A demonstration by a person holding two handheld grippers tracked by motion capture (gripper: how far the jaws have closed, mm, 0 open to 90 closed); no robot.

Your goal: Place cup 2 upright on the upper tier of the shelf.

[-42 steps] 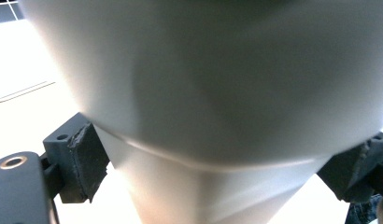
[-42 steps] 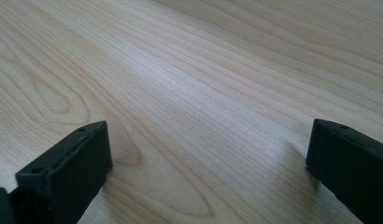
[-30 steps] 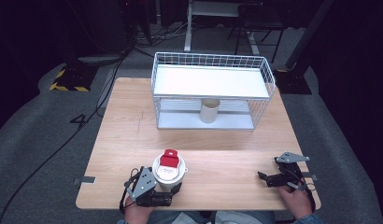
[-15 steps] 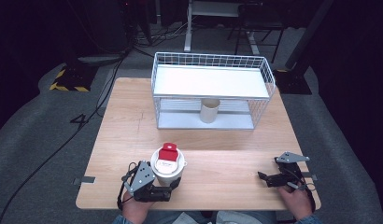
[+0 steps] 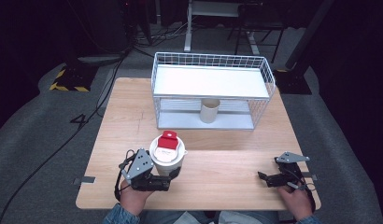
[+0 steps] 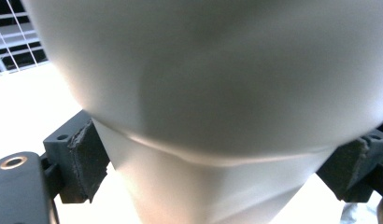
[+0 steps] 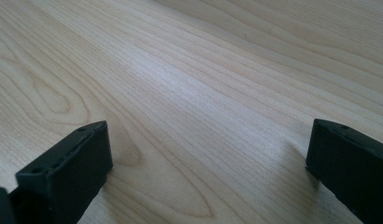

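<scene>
A white paper cup (image 5: 168, 161) with a white lid and a small red block (image 5: 169, 138) on top is held above the table's near left part. My left gripper (image 5: 170, 178) is shut on its lower body from the near side. In the left gripper view the cup (image 6: 217, 93) looms large, with both pads (image 6: 87, 158) pressed on its tapered base. My right gripper (image 5: 266, 179) rests low at the near right, open, with bare wood between its jaws (image 7: 208, 163).
A white wire basket rack (image 5: 210, 58) stands at the table's far middle, with a white panel on top. A small beige cup (image 5: 209, 110) stands on its lower level. The wooden table (image 5: 227, 158) has dark floor and cables around it.
My left gripper has lifted the cup with the red block off the table and carried it slightly away from the near edge. The right gripper has stayed put.
</scene>
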